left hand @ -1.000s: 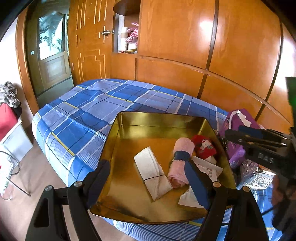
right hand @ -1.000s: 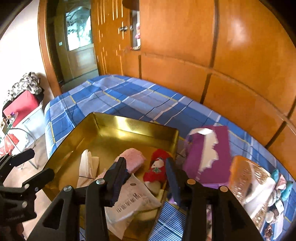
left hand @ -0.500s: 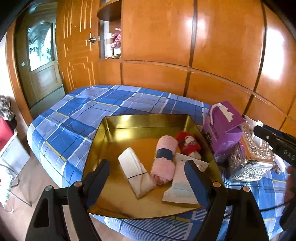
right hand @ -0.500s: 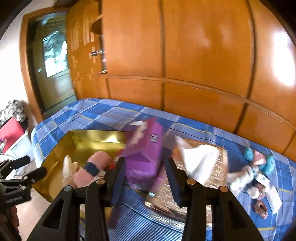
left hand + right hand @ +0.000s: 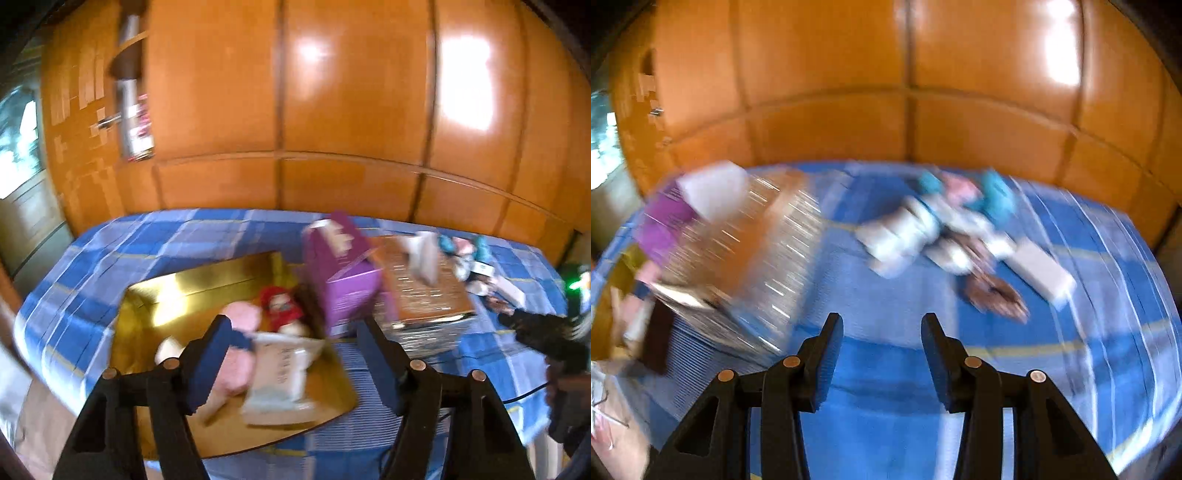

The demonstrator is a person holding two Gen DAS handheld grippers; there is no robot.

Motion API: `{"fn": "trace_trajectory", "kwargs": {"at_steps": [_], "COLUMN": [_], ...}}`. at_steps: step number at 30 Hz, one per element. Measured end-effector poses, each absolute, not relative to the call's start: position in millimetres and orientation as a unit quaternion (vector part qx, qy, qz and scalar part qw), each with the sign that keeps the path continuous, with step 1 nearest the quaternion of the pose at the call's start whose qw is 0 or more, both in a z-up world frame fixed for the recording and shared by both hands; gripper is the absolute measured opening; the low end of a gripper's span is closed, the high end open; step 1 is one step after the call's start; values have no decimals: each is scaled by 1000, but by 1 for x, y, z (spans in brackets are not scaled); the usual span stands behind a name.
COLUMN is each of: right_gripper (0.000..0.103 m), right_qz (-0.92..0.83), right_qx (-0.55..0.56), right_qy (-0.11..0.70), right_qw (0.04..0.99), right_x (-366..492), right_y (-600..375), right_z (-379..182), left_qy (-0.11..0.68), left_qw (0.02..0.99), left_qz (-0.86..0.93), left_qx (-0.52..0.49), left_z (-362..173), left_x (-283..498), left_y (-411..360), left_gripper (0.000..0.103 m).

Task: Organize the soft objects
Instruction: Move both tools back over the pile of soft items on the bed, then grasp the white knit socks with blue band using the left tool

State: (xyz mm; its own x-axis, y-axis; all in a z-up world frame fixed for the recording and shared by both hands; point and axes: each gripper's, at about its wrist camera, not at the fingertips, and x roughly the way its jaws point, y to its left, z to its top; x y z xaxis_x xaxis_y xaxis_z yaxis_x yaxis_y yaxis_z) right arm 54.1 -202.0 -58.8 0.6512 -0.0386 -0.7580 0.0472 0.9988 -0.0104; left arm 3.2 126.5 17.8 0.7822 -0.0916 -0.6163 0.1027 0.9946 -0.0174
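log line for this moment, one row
left tongs: closing, empty, over gold tray | right tongs: open, empty, above blue plaid bedcover | loose pile of soft items: ahead of right tongs

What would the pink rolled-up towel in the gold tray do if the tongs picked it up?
The pink rolled towel would probably squash a bit, since it looks like soft cloth. The dark band around its middle likely keeps it rolled, not floppy. Lying on its side in the gold tray, it could roll if nudged.

Tray (image 5: pixel 155 295) w/ soft items ahead-left of left gripper (image 5: pixel 295 332); two boxes (image 5: pixel 343 273) ahead-right, on bed (image 5: pixel 110 251).
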Motion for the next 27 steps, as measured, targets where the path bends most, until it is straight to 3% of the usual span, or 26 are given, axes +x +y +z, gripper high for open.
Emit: {"fn": "trace_trajectory", "kwargs": {"at_steps": [6,14,22,25,27], "right_gripper": [44,44,46,46,46], "right_qz": [-75,-90,-76,-74,-73], "right_qx": [20,61,69,82,88], "right_qy": [468,475,463,459,455], "right_qw": [880,873,881,882,883], "right_x": [29,3,0,0,-1], "right_y": [-254,-281,-284,-287,-288], "right_z": [-98,-120,-122,-123,-123], "left_qy": [310,332,430,469,482], "left_qw": [937,905,850,829,822], "left_qz": [-148,-228,-228,-214,-198], "left_qx": [65,133,202,216,232], "left_z": [37,46,3,-19,-34], "left_x": [15,63,143,171,185], "left_y": [52,-65,-167,-194,-207], "left_gripper": [71,71,72,80,80]}}
